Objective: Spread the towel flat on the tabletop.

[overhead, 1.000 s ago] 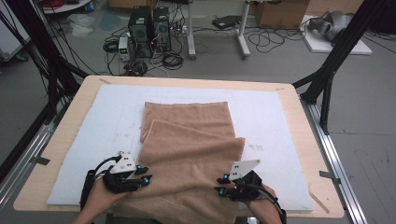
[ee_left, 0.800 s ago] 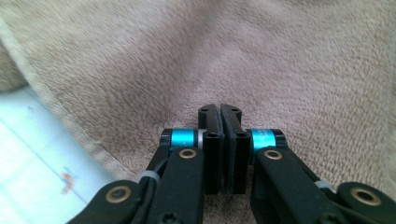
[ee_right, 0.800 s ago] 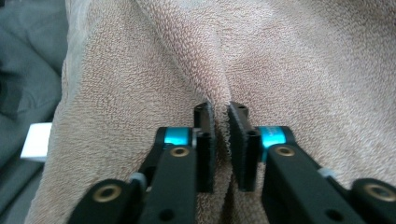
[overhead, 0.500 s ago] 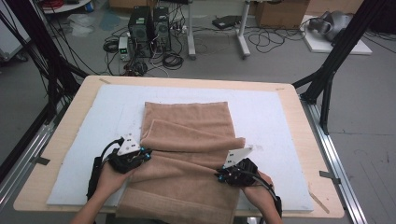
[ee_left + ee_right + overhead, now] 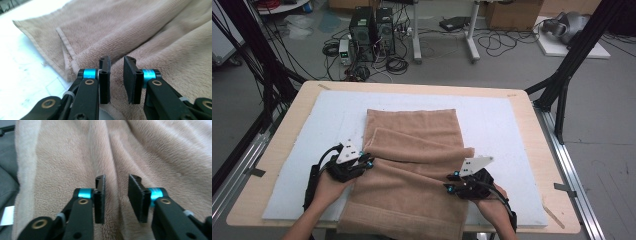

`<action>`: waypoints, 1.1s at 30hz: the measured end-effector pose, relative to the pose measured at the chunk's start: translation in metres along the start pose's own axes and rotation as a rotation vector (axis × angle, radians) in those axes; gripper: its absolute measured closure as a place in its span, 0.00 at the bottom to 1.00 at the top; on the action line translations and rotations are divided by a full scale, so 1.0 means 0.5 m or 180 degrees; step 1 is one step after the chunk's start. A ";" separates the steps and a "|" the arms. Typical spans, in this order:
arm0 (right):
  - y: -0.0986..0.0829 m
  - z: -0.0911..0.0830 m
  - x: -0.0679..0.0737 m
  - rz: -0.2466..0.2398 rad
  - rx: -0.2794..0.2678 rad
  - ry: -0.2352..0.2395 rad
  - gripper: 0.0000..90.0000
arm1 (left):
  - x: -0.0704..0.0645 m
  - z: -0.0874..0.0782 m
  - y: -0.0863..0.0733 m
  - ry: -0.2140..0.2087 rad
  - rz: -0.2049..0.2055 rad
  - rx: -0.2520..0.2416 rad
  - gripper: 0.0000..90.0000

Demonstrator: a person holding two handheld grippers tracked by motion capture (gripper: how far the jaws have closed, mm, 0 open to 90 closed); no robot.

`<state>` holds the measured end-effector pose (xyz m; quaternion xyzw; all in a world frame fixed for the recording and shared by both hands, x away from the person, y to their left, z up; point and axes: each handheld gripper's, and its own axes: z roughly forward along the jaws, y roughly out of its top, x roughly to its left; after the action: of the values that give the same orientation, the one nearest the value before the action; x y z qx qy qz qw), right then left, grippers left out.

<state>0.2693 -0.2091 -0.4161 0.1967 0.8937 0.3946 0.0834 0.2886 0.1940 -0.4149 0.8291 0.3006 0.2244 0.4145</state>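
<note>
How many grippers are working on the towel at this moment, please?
2: the left gripper at the brown towel's left edge, the right gripper at its right side, both open.

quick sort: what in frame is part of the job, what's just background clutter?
In the job:
- brown towel, partly folded on the white mat
- left gripper, open at the towel's left edge
- right gripper, open at its right edge

Lying about:
- computer towers and cables on the floor
- cardboard box
</note>
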 end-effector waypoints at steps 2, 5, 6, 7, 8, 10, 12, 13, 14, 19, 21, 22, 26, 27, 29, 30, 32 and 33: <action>-0.001 -0.019 0.010 0.0011 -0.0064 -0.0019 0.72 | -0.003 -0.024 -0.001 -0.0047 -0.0021 -0.0068 0.81; -0.006 -0.036 0.025 0.0002 -0.0125 -0.0030 0.72 | -0.015 -0.058 -0.002 -0.0170 -0.0029 -0.0157 0.80; -0.007 -0.040 0.032 -0.0016 -0.0130 -0.0015 0.72 | -0.022 -0.066 -0.003 -0.0227 0.0005 -0.0167 0.80; -0.008 -0.041 0.038 -0.0045 -0.0134 0.0008 0.73 | -0.030 -0.070 -0.004 -0.0266 0.0022 -0.0179 0.80; -0.009 -0.041 0.044 -0.0053 -0.0115 0.0031 0.74 | -0.041 -0.075 -0.007 -0.0327 0.0093 -0.0165 0.80; -0.015 -0.034 0.058 -0.0103 -0.0053 0.0083 0.74 | -0.058 -0.074 -0.018 -0.0386 0.0177 -0.0091 0.80; -0.022 -0.022 0.065 -0.0111 0.0001 0.0132 0.74 | -0.063 -0.063 -0.035 -0.0419 0.0171 0.0036 0.81; -0.025 -0.014 0.066 -0.0104 0.0038 0.0170 0.74 | -0.062 -0.055 -0.044 -0.0436 0.0161 0.0102 0.81; -0.028 -0.006 0.066 -0.0074 0.0057 0.0199 0.74 | -0.059 -0.045 -0.053 -0.0489 0.0112 0.0187 0.81; -0.036 0.037 0.058 0.0070 0.0172 0.0343 0.68 | -0.050 -0.018 -0.084 -0.0565 -0.0061 0.0242 0.80; -0.038 0.039 0.056 0.0071 0.0127 0.0316 0.76 | -0.055 -0.021 -0.086 -0.0582 -0.0032 0.0222 0.87; -0.040 0.038 0.053 0.0085 0.0110 0.0335 0.84 | -0.060 -0.023 -0.086 -0.0558 0.0025 0.0228 0.93; -0.041 0.035 0.060 -0.0006 0.0109 0.0421 0.95 | -0.069 -0.035 -0.088 -0.0515 0.0081 0.0265 0.97; -0.042 0.033 0.062 -0.0015 0.0114 0.0437 0.96 | -0.072 -0.042 -0.092 -0.0505 0.0068 0.0252 0.97; -0.044 0.030 0.072 -0.0052 0.0126 0.0481 0.96 | -0.078 -0.052 -0.099 -0.0520 0.0057 0.0221 0.97; -0.045 0.029 0.076 -0.0103 0.0134 0.0496 0.96 | -0.083 -0.057 -0.101 -0.0517 0.0067 0.0228 0.97; -0.044 0.027 0.087 -0.0151 0.0157 0.0521 0.96 | -0.092 -0.068 -0.102 -0.0532 0.0106 0.0236 0.97; -0.044 0.026 0.091 -0.0191 0.0164 0.0560 0.96 | -0.097 -0.074 -0.104 -0.0536 0.0126 0.0232 0.97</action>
<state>0.2254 -0.1948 -0.4409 0.1366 0.9128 0.3846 0.0113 0.2145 0.2060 -0.4429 0.8654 0.2562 0.1510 0.4033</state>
